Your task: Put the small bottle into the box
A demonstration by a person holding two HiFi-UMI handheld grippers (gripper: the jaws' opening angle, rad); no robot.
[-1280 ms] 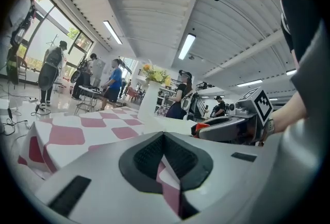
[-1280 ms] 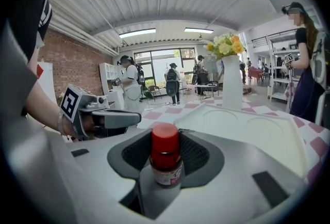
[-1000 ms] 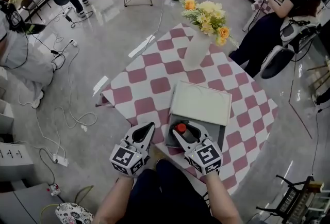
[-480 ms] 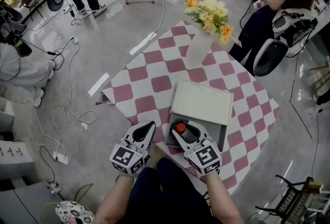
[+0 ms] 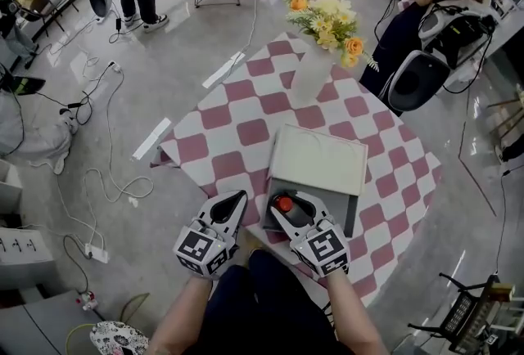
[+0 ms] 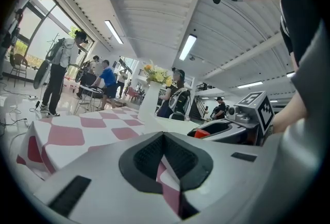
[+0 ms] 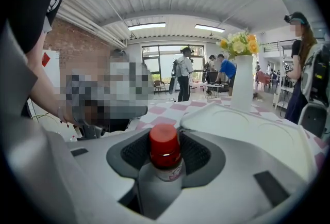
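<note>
Right gripper view: the small bottle (image 7: pixel 165 158), red cap up, stands upright between the jaws of the right gripper (image 7: pixel 166 166), which are opening around it.
Why there: likely a release, since the head view puts it over the near corner of the box (image 5: pixel 345 213).
Box contents: nothing else shows inside; whether the bottle rests on its floor I cannot tell.
Lid (image 5: pixel 319 161): white, covering the far part and leaving the near part free.
Left gripper (image 6: pixel 164 138): jaws pressed together, empty, idle just beside the box over the tabletop (image 5: pixel 246 112).
</note>
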